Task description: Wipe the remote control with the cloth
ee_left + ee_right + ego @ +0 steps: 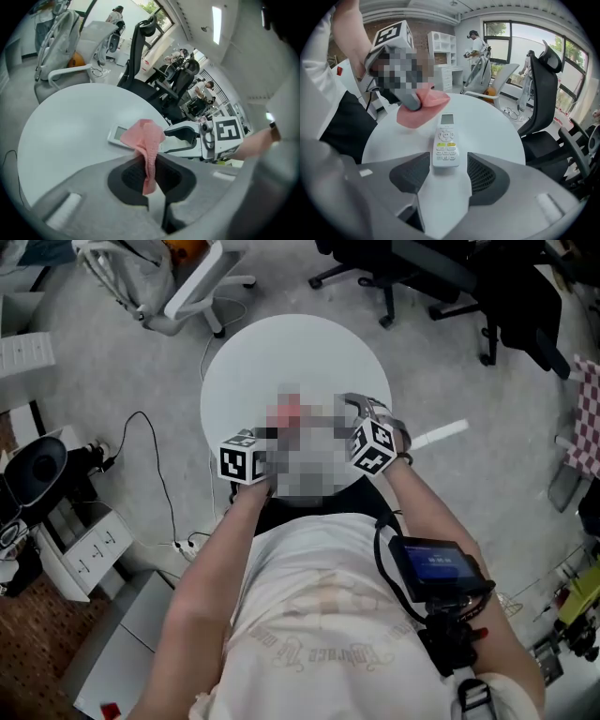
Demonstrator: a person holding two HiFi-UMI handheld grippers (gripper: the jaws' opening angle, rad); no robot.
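A white remote control (446, 143) lies flat on the round white table (492, 126), buttons up, its screen end pointing away. My right gripper (447, 171) is open, with the remote's near end between its jaws and a gap on each side. My left gripper (149, 176) is shut on a pink cloth (147, 140), which stands bunched above its jaws. That cloth (424, 108) hangs just left of the remote's screen end (118, 135). In the head view a mosaic patch hides the jaws; only the marker cubes (242, 460) and a bit of pink cloth (289, 409) show.
Black office chairs (412, 268) stand beyond the table and one (543, 93) close on the right. A white chair (187, 287) stands at the far left. A cable (159, 474) and a power strip lie on the floor at the left. People stand far off by the windows.
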